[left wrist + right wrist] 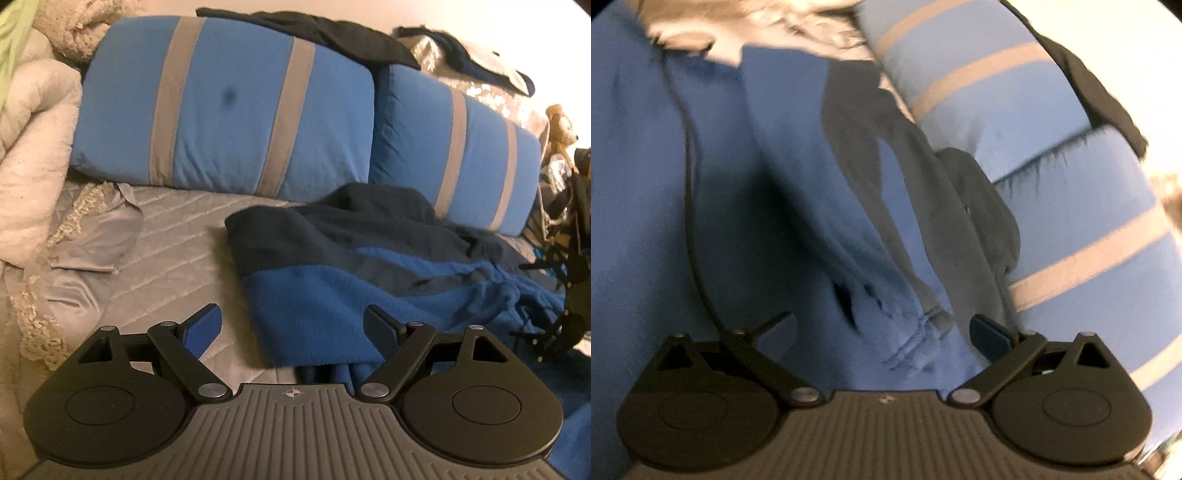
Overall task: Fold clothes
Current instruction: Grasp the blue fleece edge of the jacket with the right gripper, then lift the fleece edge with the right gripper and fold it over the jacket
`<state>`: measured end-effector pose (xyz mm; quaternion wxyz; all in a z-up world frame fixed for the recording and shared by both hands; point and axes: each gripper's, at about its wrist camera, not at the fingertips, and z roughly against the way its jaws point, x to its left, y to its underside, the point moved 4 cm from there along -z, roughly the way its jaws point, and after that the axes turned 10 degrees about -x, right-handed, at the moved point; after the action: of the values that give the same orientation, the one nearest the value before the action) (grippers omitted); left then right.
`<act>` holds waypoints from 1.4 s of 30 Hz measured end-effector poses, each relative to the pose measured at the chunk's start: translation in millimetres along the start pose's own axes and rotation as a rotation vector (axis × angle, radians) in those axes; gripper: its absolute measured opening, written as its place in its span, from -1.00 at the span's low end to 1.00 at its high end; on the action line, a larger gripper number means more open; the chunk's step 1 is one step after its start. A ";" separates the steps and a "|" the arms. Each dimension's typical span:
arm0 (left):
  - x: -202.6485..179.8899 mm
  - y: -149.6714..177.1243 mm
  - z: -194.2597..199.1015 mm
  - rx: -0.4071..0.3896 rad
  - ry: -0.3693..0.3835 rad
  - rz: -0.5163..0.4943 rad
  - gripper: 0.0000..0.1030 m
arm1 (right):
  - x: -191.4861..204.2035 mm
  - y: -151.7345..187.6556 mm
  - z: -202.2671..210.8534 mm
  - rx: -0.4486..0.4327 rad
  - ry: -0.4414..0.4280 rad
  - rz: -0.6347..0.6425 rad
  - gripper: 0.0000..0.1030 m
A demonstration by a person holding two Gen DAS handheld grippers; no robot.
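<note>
1. On the quilted bed (177, 236), my left gripper (293, 330) hangs with its jaws spread wide and nothing between them, the near hem of the blue fleece garment (332, 280) just ahead of it and slightly to the right.
2. The fleece lies crumpled in front of the striped pillows (229, 110), its long axis running from that near hem away toward the right.
3. My right gripper (882, 334) is likewise fully open and holds nothing, poised close over bunched fleece (812, 206); this view is blurred, so I cannot tell whether it touches.
4. I judge the right gripper the nearer to cloth, and the left better placed for the flat hem.
</note>
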<state>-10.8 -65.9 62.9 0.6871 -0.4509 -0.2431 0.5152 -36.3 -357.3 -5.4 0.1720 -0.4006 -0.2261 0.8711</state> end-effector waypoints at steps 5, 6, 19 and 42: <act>-3.2 6.6 -7.3 0.008 -0.010 -0.024 0.64 | 14.3 -2.9 -15.1 0.007 -0.043 0.183 0.79; -3.8 7.4 -8.0 0.010 -0.010 -0.025 0.64 | 17.1 -3.5 -18.6 0.014 -0.049 0.220 0.71; -12.2 17.2 -9.5 0.033 -0.013 -0.092 0.64 | 12.1 -13.5 -35.5 0.118 -0.194 0.391 -0.39; -34.9 25.1 -69.5 -0.041 -0.018 -0.295 0.64 | -136.0 -177.6 -18.2 0.062 0.298 0.356 -0.85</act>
<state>20.2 -122.3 12.6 0.7438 -0.4196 -0.3235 0.4074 83.2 -269.0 162.9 0.0592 -0.5529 -0.0969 0.8255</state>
